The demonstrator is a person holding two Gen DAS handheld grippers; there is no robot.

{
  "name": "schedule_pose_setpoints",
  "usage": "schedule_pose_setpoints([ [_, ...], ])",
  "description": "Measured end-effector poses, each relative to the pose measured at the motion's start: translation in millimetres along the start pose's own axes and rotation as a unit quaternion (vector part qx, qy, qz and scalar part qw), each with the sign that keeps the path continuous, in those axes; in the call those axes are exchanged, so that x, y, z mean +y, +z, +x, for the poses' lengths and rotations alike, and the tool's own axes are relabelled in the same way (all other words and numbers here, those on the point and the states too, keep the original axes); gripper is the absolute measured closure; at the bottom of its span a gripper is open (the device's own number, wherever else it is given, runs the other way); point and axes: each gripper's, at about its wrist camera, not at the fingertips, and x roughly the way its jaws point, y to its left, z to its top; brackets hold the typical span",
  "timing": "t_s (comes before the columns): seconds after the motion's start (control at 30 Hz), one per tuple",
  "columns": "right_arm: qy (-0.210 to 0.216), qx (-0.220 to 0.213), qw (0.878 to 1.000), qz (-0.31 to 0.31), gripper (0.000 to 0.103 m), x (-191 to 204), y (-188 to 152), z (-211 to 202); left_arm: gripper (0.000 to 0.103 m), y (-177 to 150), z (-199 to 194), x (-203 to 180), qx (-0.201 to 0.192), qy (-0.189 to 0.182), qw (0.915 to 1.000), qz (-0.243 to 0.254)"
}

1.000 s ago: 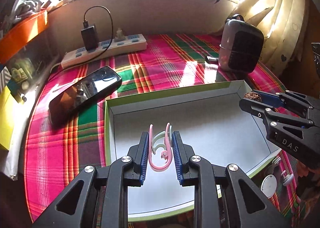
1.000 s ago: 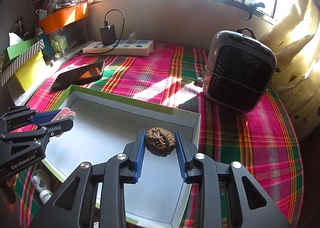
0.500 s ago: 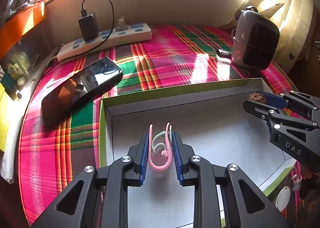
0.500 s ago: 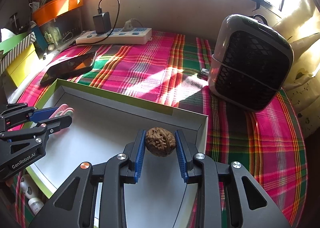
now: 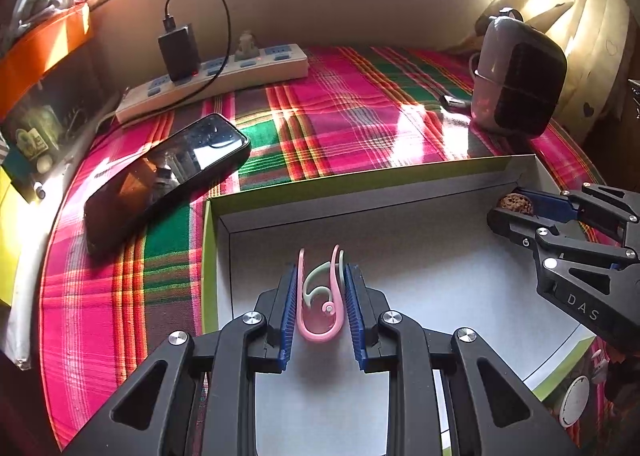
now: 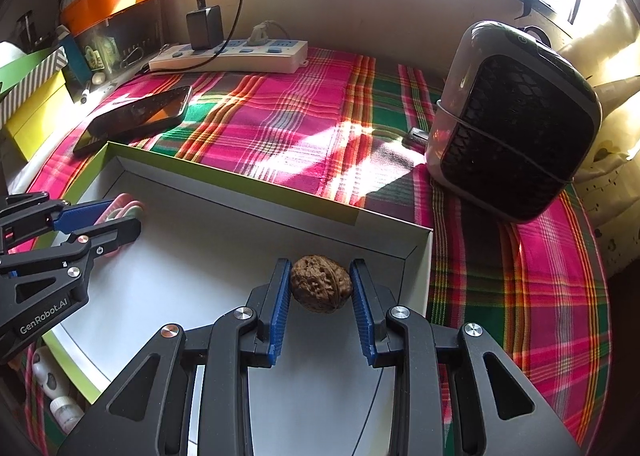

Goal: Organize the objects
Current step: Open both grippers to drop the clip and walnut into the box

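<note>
Left gripper (image 5: 320, 298) is clamped on a bundle of pink and pale green clips (image 5: 320, 296), which hang between its blue pads above the near left part of the tray (image 5: 360, 179); right gripper (image 6: 320, 290) is clenched on a walnut (image 6: 321, 283), held over the tray's far right corner. Both loads look to be hanging clear of the white floor, though how high cannot be told from these views. The main risk is with the walnut: it is round and hard, so if the jaws let go while it is in the air it will likely bounce and roll, and the low wall right beside it may not stop it from ending up on the plaid cloth (image 6: 280, 123) toward the heater (image 6: 516, 127). Setting it down on the floor before letting go would prevent that. The clips are thin, springy loops squeezed flat; on release they may spring apart and scatter, or one loop may snag on a ribbed pad and get dragged up when the hand lifts. The pads grip only the sides of the outer pink loop, so the green one nested inside could slip out early. The two grippers work over the same tray and stand apart now, but a careless swing inward could knock one against the other. The phone (image 5: 160, 175) lies just beside the tray's left corner and a nudge to the tray would push it
</note>
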Motion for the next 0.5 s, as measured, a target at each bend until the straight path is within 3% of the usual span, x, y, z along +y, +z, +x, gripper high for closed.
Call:
schedule_pose_setpoints([
  [0.37, -0.008, 0.003, 1.000, -0.002, 0.072, 1.1, -1.1, 0.0, 0.078, 0.8, 0.7, -1.5, 0.002, 0.004, 1.0000, 0.001],
  [0.5, -0.009, 0.002, 1.000, 0.002, 0.072, 0.3, -1.3, -0.8, 0.071, 1.3, 0.4, -1.9, 0.003, 0.001, 1.0000, 0.000],
])
